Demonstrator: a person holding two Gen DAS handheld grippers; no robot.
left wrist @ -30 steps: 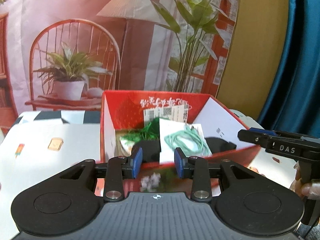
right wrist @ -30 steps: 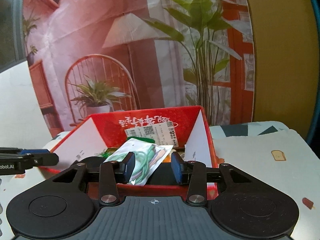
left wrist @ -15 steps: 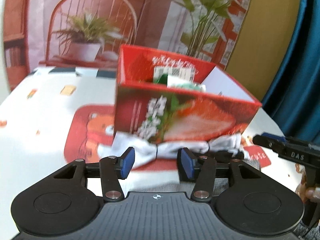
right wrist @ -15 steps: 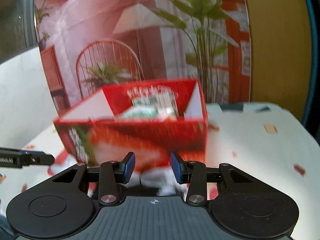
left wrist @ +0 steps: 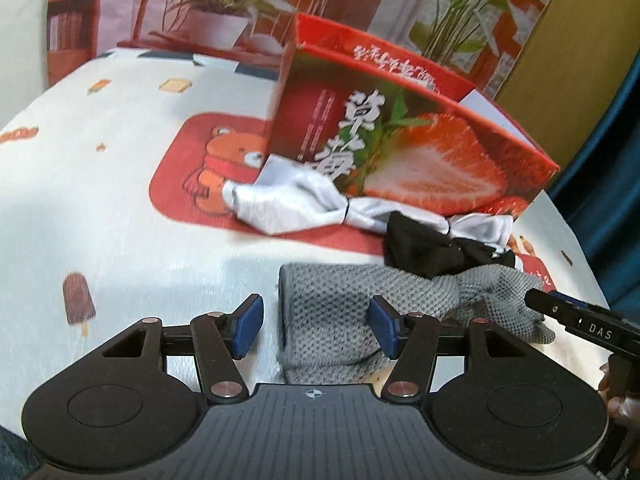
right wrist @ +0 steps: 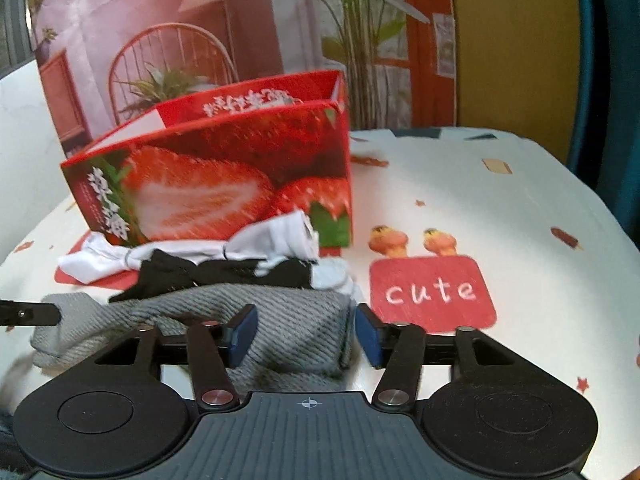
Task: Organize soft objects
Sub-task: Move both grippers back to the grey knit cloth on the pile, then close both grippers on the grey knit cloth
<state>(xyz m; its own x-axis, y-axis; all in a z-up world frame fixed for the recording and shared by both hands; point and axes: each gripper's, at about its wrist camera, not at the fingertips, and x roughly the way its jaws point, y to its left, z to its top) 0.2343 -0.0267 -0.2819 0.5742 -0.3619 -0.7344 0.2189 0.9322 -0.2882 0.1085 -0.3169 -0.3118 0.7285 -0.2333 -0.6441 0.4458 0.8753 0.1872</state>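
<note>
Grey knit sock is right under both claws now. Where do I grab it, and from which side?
Take the grey knit sock at its thick folded end, where the left claw stands open around it. Come straight down from above: it lies flat on the tablecloth, and the black sock overlaps only its far edge.

The box [left wrist: 400,136] was red with a strawberry print. Below it lay a white cloth [left wrist: 288,204], a black one [left wrist: 420,248] and a grey knit one [left wrist: 340,312]. The desk [left wrist: 120,200] cover was cream with red patches.
</note>
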